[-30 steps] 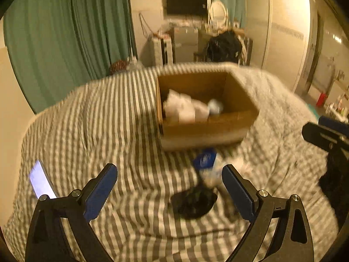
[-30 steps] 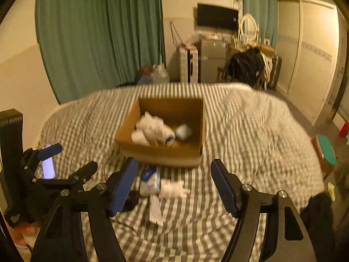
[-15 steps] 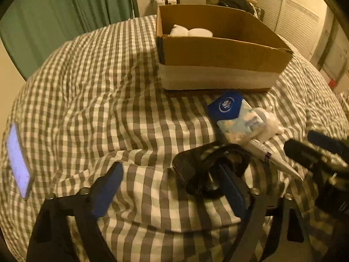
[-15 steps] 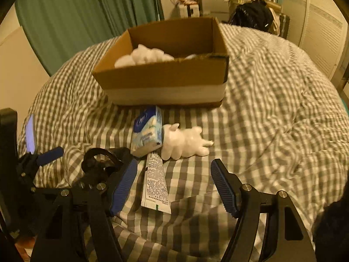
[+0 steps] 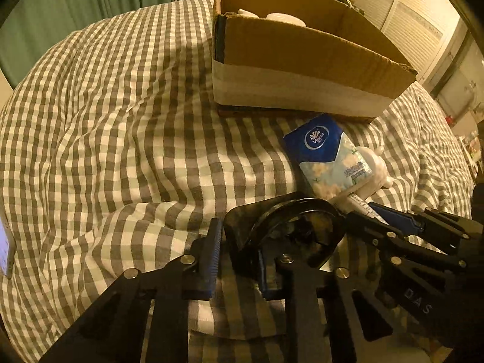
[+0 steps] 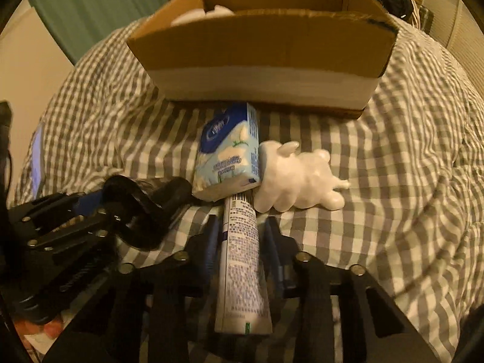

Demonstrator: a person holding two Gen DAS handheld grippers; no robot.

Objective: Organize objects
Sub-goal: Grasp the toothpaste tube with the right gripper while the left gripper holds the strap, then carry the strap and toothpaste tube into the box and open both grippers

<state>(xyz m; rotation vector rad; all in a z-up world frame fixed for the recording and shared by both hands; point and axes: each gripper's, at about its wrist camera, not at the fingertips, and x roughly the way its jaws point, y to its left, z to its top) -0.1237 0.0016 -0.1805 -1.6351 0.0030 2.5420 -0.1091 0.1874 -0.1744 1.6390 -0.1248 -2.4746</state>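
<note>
Both grippers are down on the checked bedspread (image 5: 121,121). The left gripper (image 5: 237,260), bottom center of its view, has its fingers pinched onto the near edge of a dark plastic tape dispenser (image 5: 290,230). The right gripper (image 6: 240,248), low in its frame, is squeezed around a toothpaste tube (image 6: 242,260) lying lengthwise between the fingers. Just past the tube tip sits a blue tissue pack (image 6: 230,157), touching a white plush toy (image 6: 299,178) on its right. The cardboard box (image 6: 266,57) fills the top of the frame, white stuff inside.
</note>
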